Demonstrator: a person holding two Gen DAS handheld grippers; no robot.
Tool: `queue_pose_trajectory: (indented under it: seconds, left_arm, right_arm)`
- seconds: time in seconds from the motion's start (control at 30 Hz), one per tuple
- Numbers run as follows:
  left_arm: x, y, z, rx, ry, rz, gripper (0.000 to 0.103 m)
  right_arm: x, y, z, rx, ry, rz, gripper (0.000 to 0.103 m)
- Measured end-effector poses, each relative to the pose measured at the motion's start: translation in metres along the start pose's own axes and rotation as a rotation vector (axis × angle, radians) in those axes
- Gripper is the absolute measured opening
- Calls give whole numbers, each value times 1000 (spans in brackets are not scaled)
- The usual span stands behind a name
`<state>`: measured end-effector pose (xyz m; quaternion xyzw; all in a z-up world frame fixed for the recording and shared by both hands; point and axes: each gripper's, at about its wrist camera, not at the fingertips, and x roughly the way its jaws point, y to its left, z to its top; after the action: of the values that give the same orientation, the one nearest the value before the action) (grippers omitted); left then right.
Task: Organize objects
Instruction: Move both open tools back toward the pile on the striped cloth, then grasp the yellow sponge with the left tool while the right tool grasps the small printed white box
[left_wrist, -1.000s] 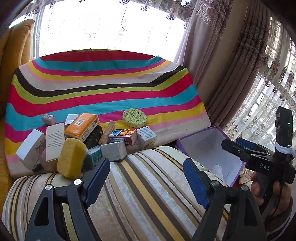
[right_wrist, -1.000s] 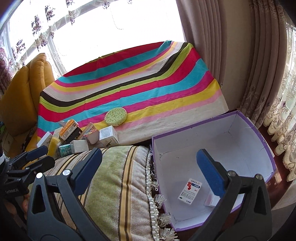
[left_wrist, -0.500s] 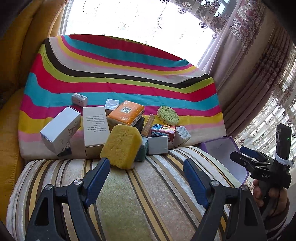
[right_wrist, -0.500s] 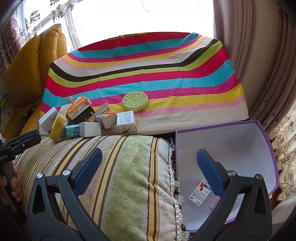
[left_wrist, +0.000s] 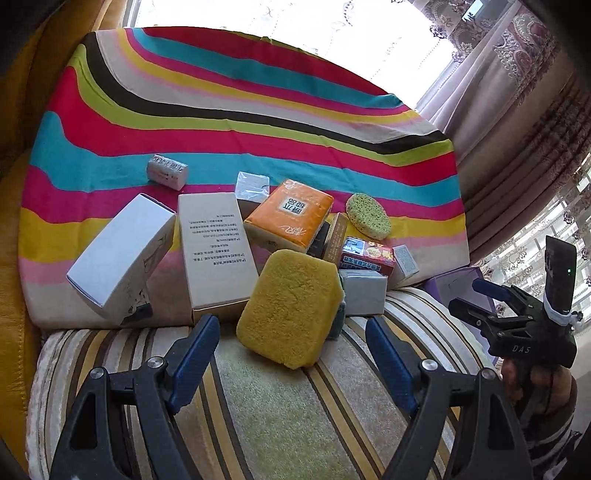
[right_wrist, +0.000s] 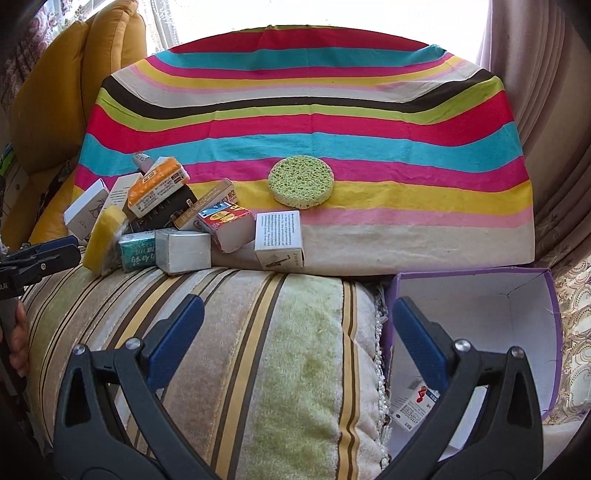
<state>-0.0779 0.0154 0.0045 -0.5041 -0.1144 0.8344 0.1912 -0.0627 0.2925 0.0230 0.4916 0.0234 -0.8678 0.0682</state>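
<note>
Both grippers, left gripper (left_wrist: 291, 350) and right gripper (right_wrist: 295, 332), gape wide and empty. Directly ahead of the left, a yellow sponge (left_wrist: 290, 308) leans at the striped cushion's (left_wrist: 280, 417) far edge. Judged best: straddle the sponge's flat faces and squeeze gently, then carry it to the purple box (right_wrist: 517, 306).

Pile of small boxes on striped cloth (left_wrist: 229, 122) – yellow sponge (left_wrist: 290, 310) leans upright at front against cushion edge, orange tissue pack (left_wrist: 290, 214) atop pile, white box (left_wrist: 120, 258) tilted at left w/ tall beige box (left_wrist: 216, 251) beside it. Round green sponge (right_wrist: 301, 181) lies flat, apart. Purple box (right_wrist: 513, 325) – open, holds a red-white packet (right_wrist: 415, 404)
</note>
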Motion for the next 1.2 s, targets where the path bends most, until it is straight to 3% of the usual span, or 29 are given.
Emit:
queue_pose_trajectory:
  seconds: [0.3,0.53,0.67,0.73,0.83,0.9,1.2]
  left_arm:
    - [20,2,9,12,52,-17,82]
    - [28,0,9,21,78,-19,62]
    - [29,-1,8,30,81,-34,57]
    - [29,-1,8,35,82,-36,55]
    - [28,-2,7,45,78,-38,52]
    - [26,-4,6,53,74,-36,50]
    - [10,-9,1,47,16,-32,48]
  right_arm:
    - [39,7,22,-70,70,-10,102]
    - [69,12,33,-126,122,-14,95]
    - [82,19,37,-167,141,-22,89]
    - [87,21,39,-181,149,-28,84]
    - [93,23,41,-187,164,-18,68]
    - [95,23,39,-187,175,-4,47]
    - [75,20,35,-175,115,24,46]
